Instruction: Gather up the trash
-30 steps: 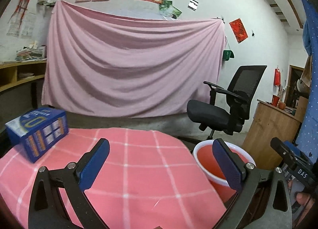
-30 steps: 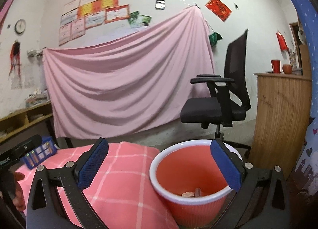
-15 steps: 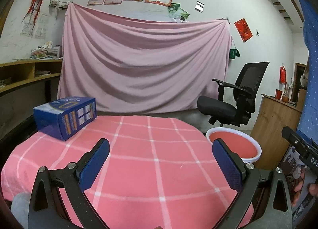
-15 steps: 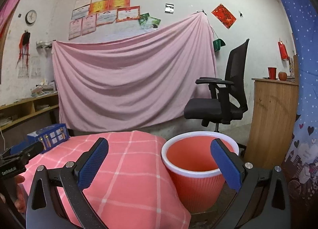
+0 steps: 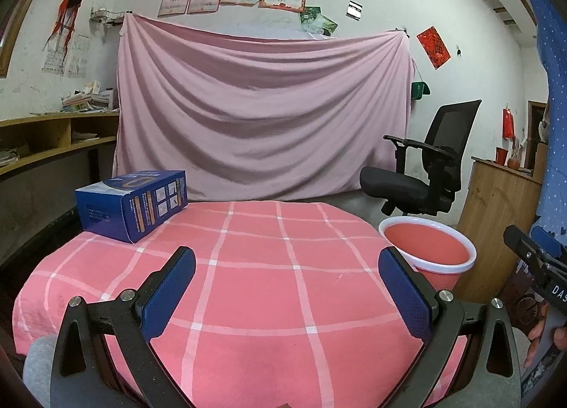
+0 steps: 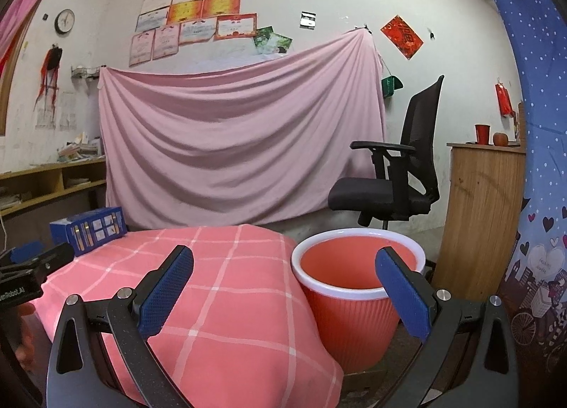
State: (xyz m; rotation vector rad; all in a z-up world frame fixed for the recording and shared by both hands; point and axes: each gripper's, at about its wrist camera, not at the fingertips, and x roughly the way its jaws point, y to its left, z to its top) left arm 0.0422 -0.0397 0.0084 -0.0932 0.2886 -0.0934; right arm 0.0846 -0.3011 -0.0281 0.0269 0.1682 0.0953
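box (image 5: 133, 204): blue carton, lying flat on table's far left corner | bin (image 6: 356, 296): red, white-rimmed, upright beside table

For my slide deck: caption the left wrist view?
Open left gripper above pink checked tablecloth; blue cardboard box far left, red plastic bin right.

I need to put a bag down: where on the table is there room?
The checked tablecloth lies bare from the blue box at its far left corner across to the edge beside the red bin. Only that box corner is taken.
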